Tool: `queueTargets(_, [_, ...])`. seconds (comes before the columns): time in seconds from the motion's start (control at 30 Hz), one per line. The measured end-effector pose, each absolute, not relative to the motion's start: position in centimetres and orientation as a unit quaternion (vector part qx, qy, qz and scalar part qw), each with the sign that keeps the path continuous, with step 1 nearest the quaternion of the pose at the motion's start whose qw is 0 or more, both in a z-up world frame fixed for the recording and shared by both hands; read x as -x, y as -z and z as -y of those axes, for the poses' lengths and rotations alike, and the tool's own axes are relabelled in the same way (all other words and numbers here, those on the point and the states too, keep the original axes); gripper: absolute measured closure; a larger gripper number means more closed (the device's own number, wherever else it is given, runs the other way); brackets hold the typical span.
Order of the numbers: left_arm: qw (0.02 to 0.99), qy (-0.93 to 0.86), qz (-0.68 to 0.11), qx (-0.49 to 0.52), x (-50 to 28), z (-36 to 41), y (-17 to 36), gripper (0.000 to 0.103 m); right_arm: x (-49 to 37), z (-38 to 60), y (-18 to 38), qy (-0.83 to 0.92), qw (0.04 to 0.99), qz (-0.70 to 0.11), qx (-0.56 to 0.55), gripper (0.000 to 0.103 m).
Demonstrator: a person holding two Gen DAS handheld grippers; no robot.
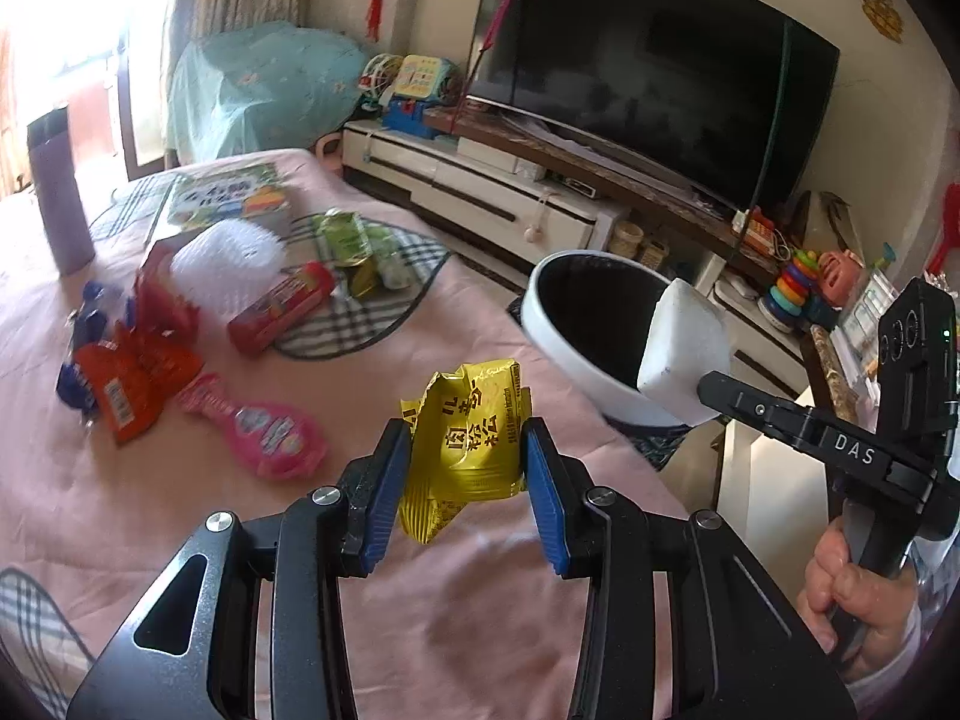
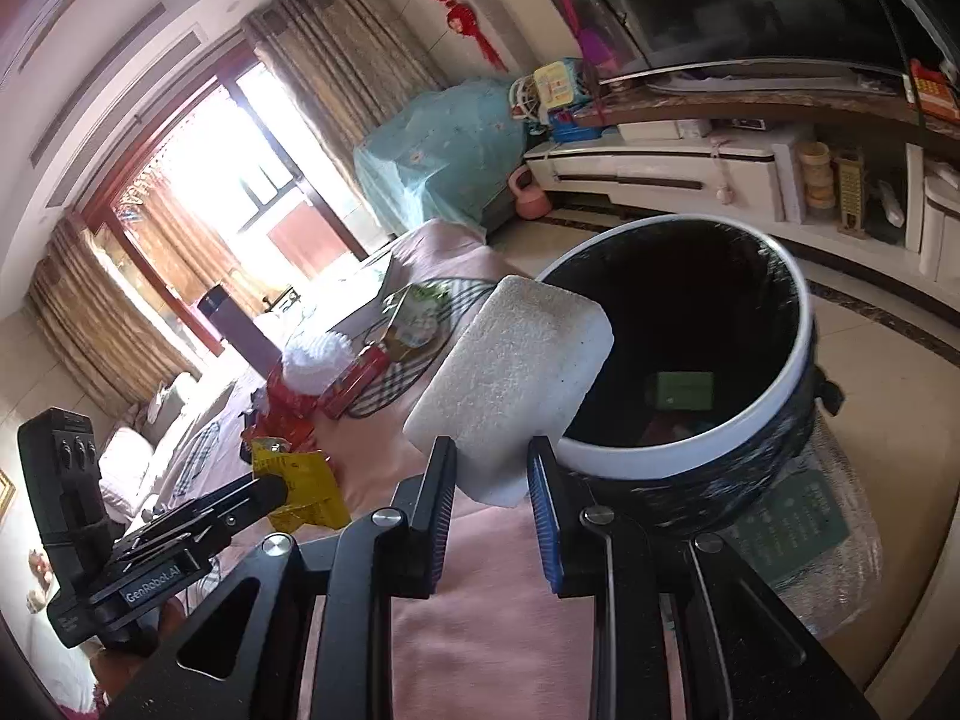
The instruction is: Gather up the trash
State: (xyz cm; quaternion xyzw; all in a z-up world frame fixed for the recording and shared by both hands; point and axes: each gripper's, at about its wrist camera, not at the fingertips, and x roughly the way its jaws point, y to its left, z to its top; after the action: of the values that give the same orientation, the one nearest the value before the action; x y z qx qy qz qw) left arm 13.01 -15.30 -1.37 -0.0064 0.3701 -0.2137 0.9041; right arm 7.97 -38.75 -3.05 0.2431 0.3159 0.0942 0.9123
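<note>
I have a yellow wrapper [image 1: 465,450] pinched in my left gripper [image 1: 465,468] above the pink bedcover [image 1: 180,540], and a white foam block [image 2: 510,384] clamped in my right gripper [image 2: 489,504] at the bin [image 2: 798,324] rim. I'm at the drop-off step; next, I judge, each goes over the opening before I release.

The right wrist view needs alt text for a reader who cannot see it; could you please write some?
The right gripper holds a white foam block at the rim of a black, white-rimmed trash bin. At lower left, the left gripper holds a crumpled yellow wrapper above a pink-covered table strewn with more wrappers.
</note>
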Motion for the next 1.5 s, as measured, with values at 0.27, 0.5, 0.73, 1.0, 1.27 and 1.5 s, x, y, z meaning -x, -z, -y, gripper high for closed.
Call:
queueTargets(0.27, [0.898, 0.233, -0.373, -0.007, -14.0, 18.5, 1.1, 0.082, -7.9, 41.0, 2.8, -0.077, 0.915, -0.311, -0.246, 0.078])
queueTargets(0.5, [0.897, 0.243, -0.37, -0.019, -14.5, 20.2, 1.1, 0.088, -8.4, 42.4, 2.7, -0.072, 0.915, -0.31, -0.246, 0.078])
queueTargets(0.73, [0.89, 0.242, -0.387, -0.002, -14.7, 19.0, 1.9, 0.088, -8.1, 42.5, 2.7, -0.077, 0.914, -0.309, -0.251, 0.078])
queueTargets(1.0, [0.882, 0.238, -0.405, -0.018, -14.7, 19.7, 3.9, 0.037, -8.1, 42.9, 3.2, -0.08, 0.913, -0.311, -0.252, 0.078])
queueTargets(1.27, [0.875, 0.237, -0.421, -0.038, -16.4, 21.4, 6.3, 0.072, -8.2, 43.4, 3.7, -0.075, 0.91, -0.317, -0.256, 0.078])
queueTargets(1.5, [0.88, 0.243, -0.407, -0.028, -15.8, 20.9, 4.9, 0.078, -7.9, 43.8, 3.7, -0.074, 0.911, -0.315, -0.256, 0.078])
